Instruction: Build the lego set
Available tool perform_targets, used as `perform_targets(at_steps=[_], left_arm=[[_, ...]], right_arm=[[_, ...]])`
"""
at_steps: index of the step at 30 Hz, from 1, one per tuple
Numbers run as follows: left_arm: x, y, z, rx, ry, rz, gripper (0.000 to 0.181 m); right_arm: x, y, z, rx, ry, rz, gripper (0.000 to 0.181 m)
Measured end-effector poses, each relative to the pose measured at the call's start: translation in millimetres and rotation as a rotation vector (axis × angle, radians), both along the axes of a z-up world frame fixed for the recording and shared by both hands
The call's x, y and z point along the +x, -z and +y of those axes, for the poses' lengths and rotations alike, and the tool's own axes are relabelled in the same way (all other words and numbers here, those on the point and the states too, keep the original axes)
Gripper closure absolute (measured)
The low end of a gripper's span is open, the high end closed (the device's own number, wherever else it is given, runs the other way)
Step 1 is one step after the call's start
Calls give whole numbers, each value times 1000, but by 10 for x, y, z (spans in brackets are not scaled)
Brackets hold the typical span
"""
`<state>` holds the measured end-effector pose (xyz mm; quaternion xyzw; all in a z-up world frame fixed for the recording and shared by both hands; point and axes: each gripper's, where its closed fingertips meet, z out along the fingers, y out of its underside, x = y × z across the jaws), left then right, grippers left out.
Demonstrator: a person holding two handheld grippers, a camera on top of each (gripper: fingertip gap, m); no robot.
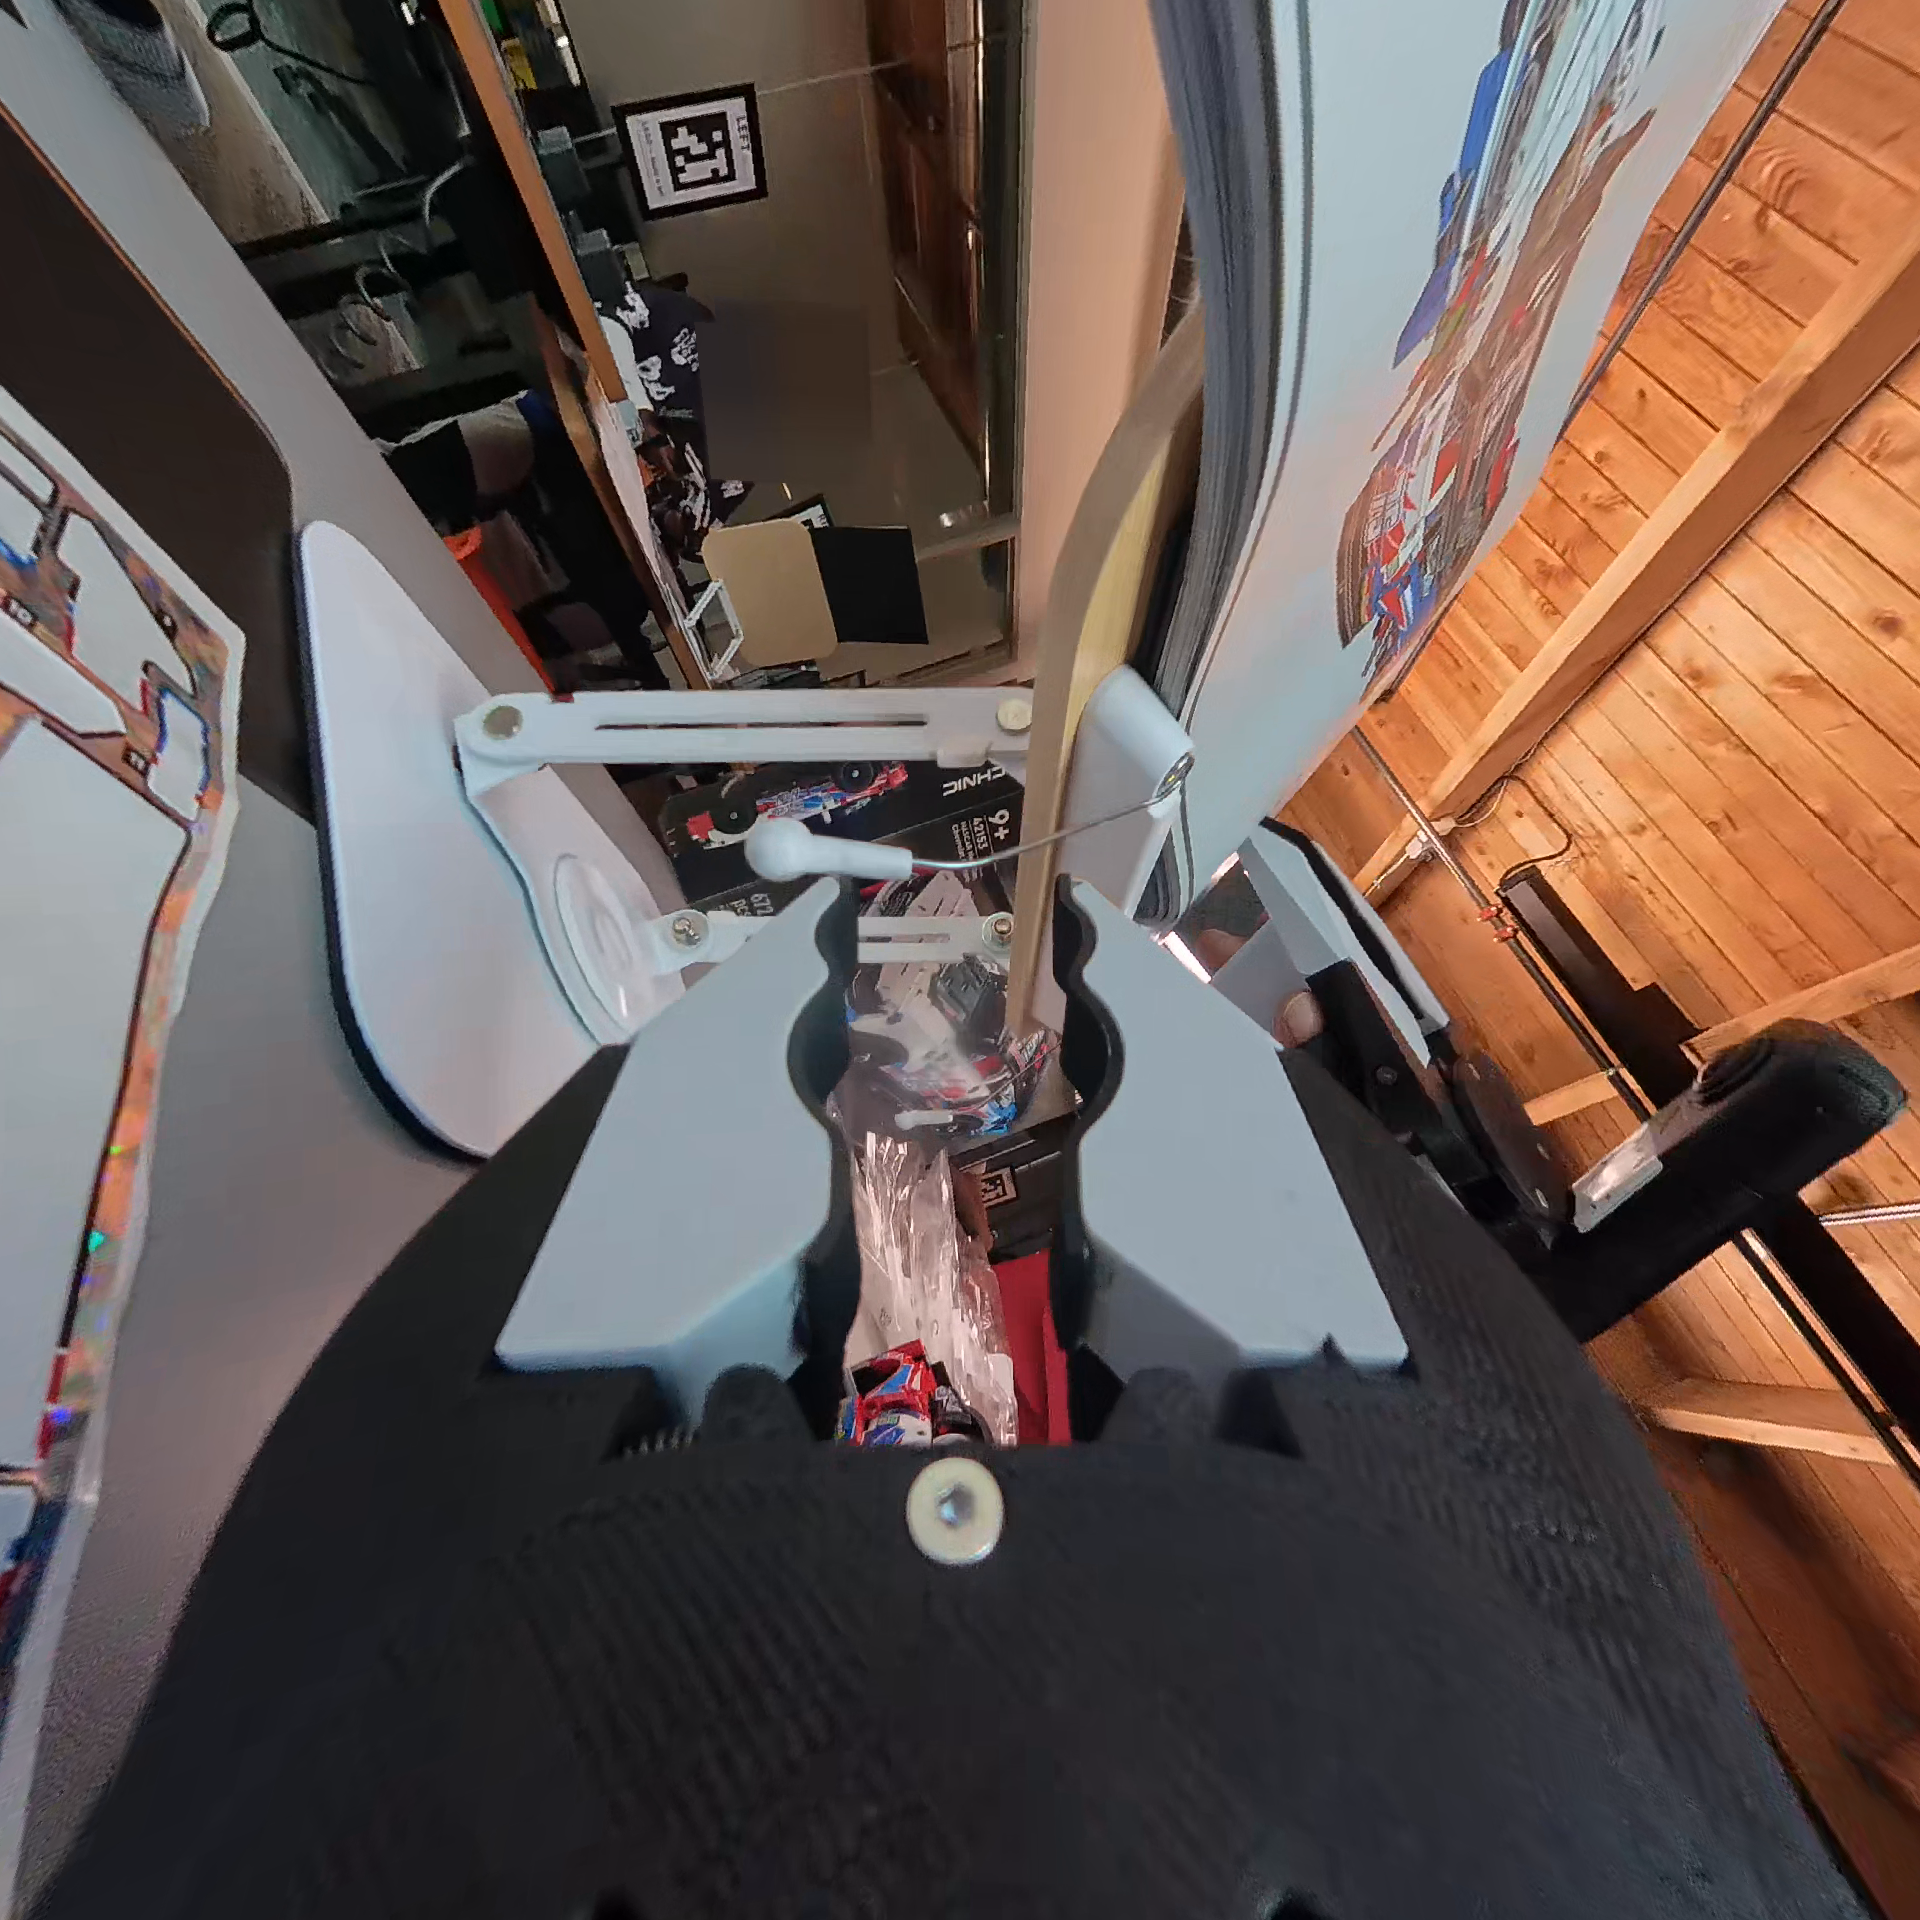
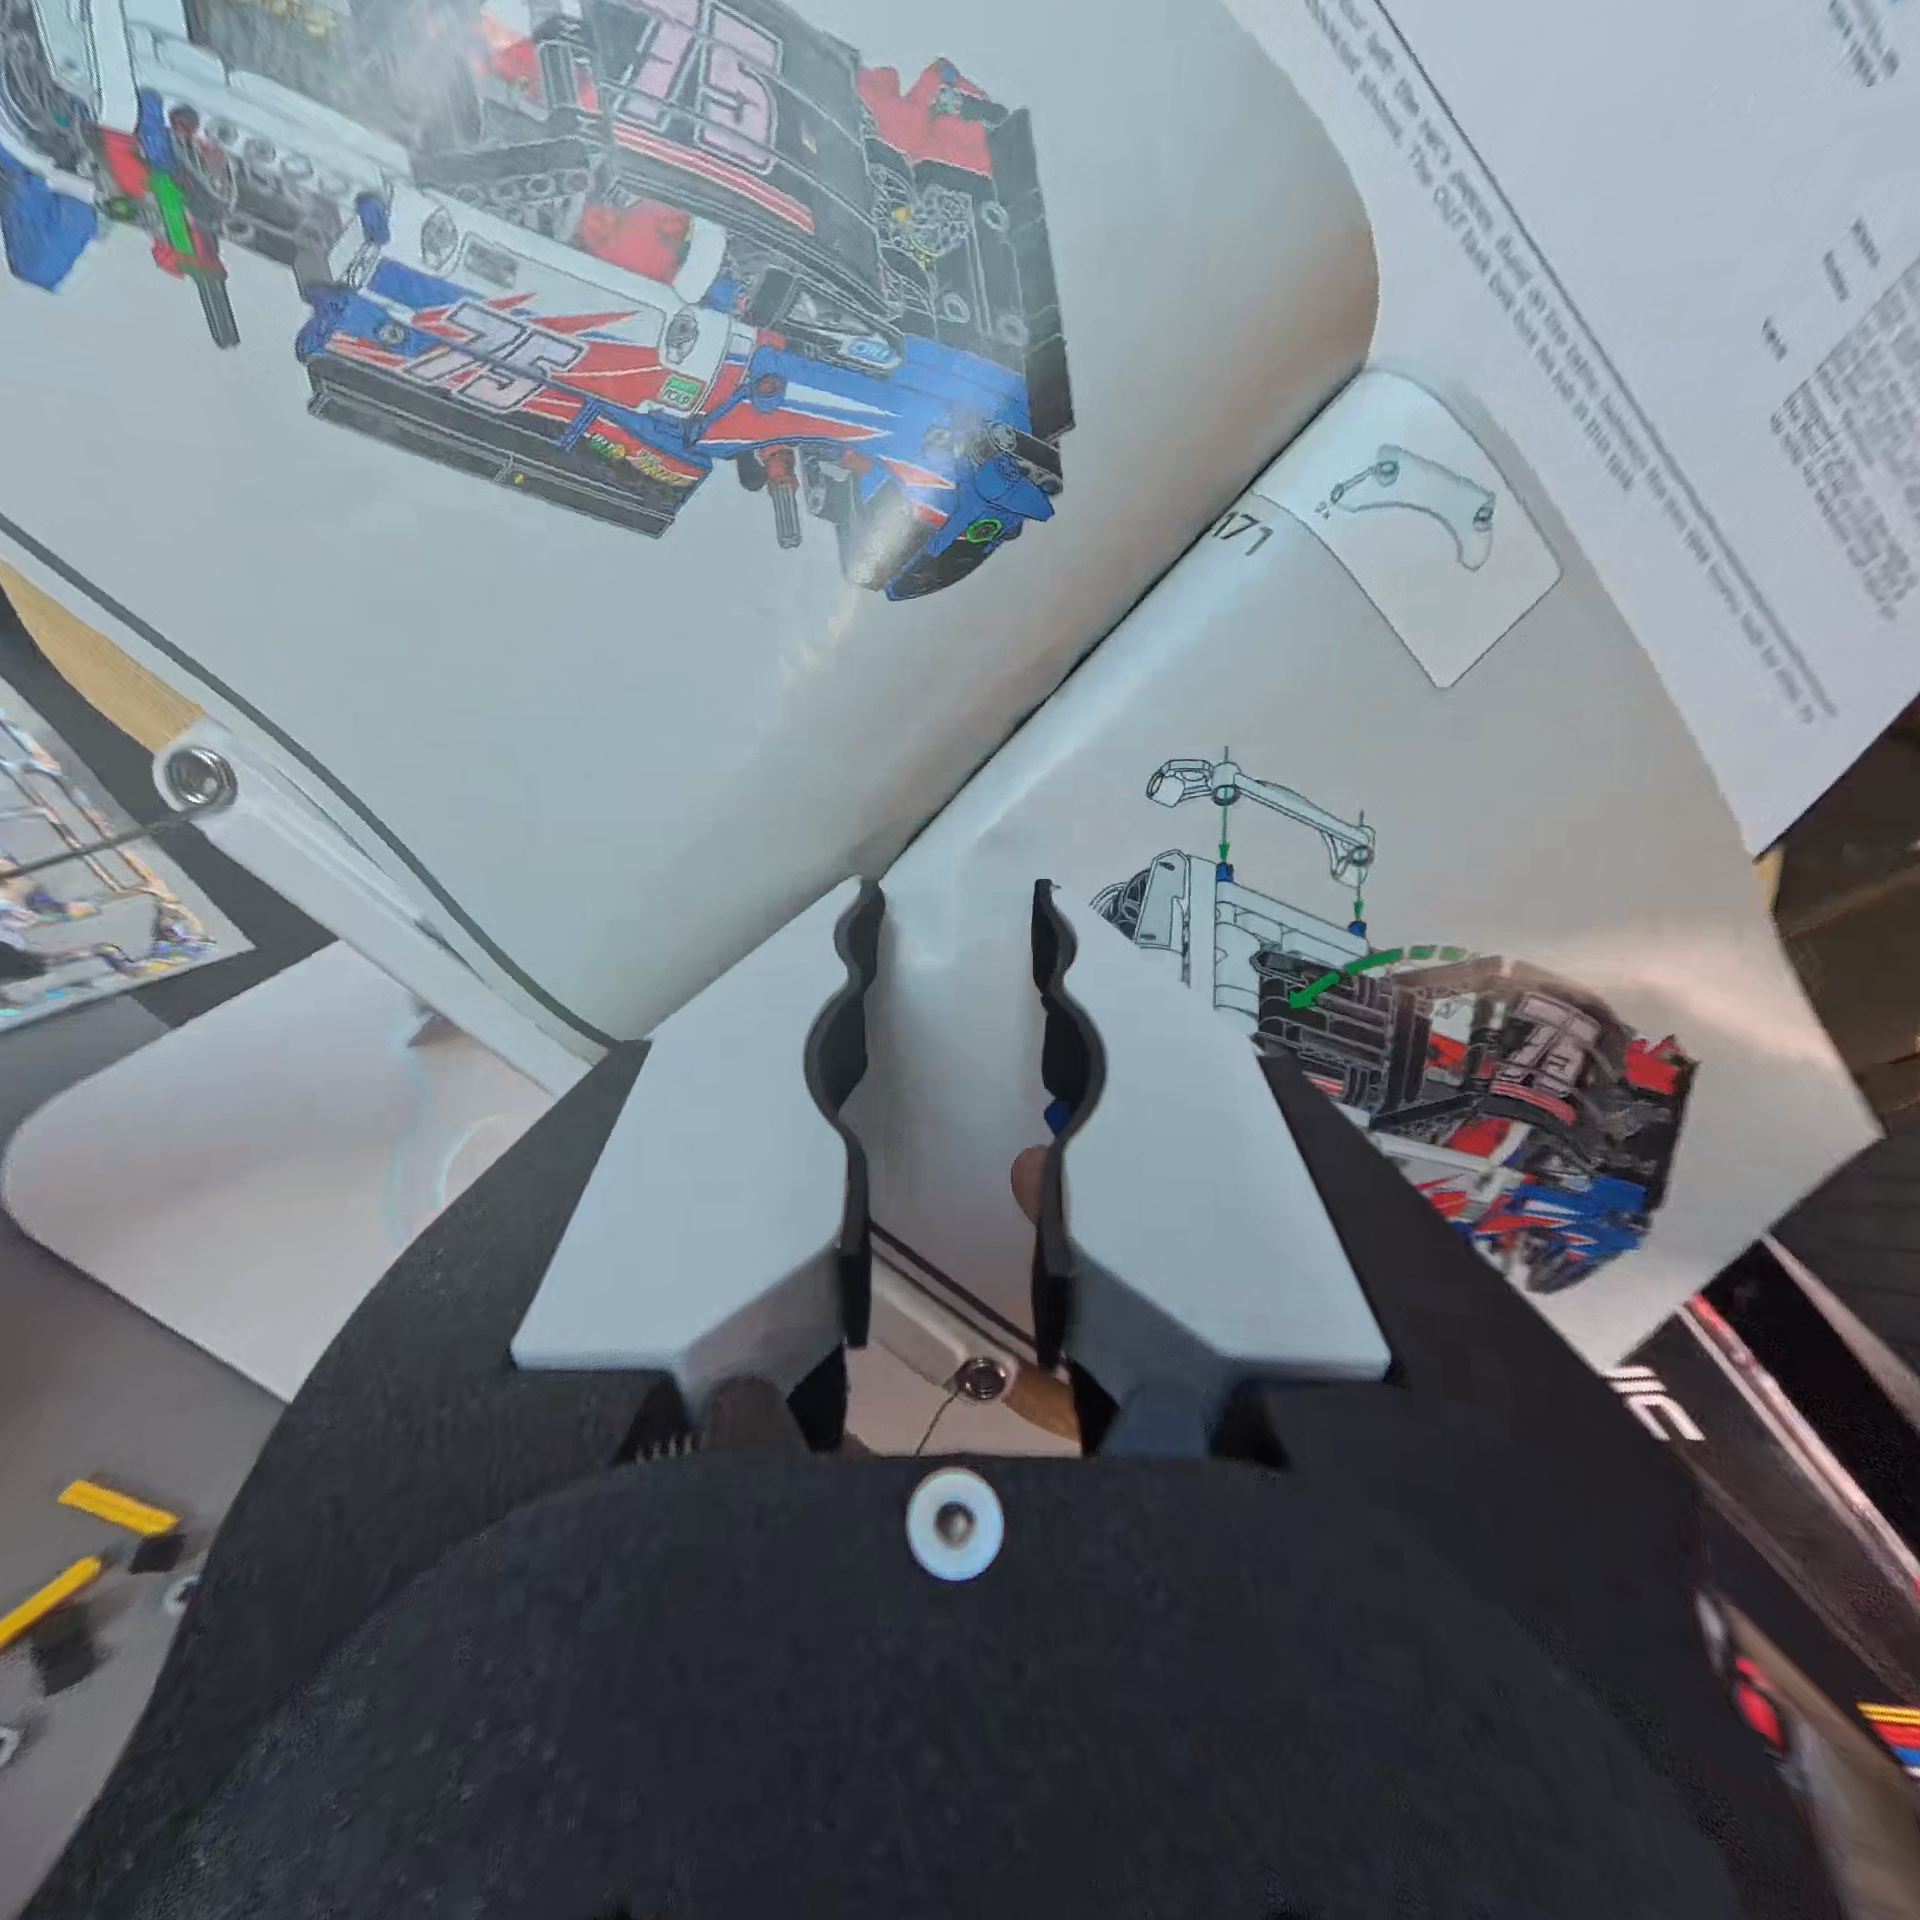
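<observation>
The open instruction booklet (image 2: 727,644) stands on a white book stand (image 1: 416,852) with a wooden back board (image 1: 1049,790). Its left page shows the blue, red and white car; its right page (image 2: 1351,790) curls toward me. My right gripper (image 2: 953,904) is open, and the lower part of that page lies between its jaws, unclamped. My left gripper (image 1: 951,914) is open and empty behind the stand, with the board's edge close to its right finger. The booklet shows edge-on in the left wrist view (image 1: 1351,312). The right gripper's body (image 1: 1714,1122) shows there too.
A sticker sheet (image 1: 94,831) lies left of the stand; it also shows in the right wrist view (image 2: 83,894). The black set box (image 1: 831,810) and a clear plastic bag (image 1: 914,1226) lie beyond. Yellow pieces (image 2: 114,1507) lie at lower left. A loose printed sheet (image 2: 1662,312) hangs at upper right.
</observation>
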<state>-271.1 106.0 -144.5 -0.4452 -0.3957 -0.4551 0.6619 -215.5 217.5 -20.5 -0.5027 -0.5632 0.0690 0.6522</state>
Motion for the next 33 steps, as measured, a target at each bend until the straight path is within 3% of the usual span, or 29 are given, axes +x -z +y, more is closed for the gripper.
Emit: perform_targets(at_steps=[5, 10, 16, 23, 25, 27, 28, 31, 33], left_arm=[[-179, -96, -92, 46, -60, -16, 158], [-294, -146, -102, 72, -80, -40, 168], [-316, -241, -195, 80, -145, -12, 181], [-311, -768, -291, 19, -225, 215, 181], [-341, -779, -296, -32, -251, 194, 181], [-249, -633, -257, -99, -235, 162, 181], [-156, -521, -214, -123, -206, 127, 179], [26, -219, -81, -126, -154, -31, 129], [35, -98, 1, -124, -162, -117, 111]], right_arm=[[-12, 77, 46, -407, -95, 111, 146], [-10, 62, 26, -588, -178, 188, 136], [-25, 60, 5, -568, -155, 208, 132], [-86, 52, -10, -455, -60, 258, 129], [-91, 48, -9, -424, -40, 278, 128], [-87, 48, -13, -418, -42, 289, 129], [-83, 48, -7, -419, -45, 293, 128], [-75, 48, 5, -426, -48, 302, 126], [-75, 47, 3, -428, -46, 298, 126]])
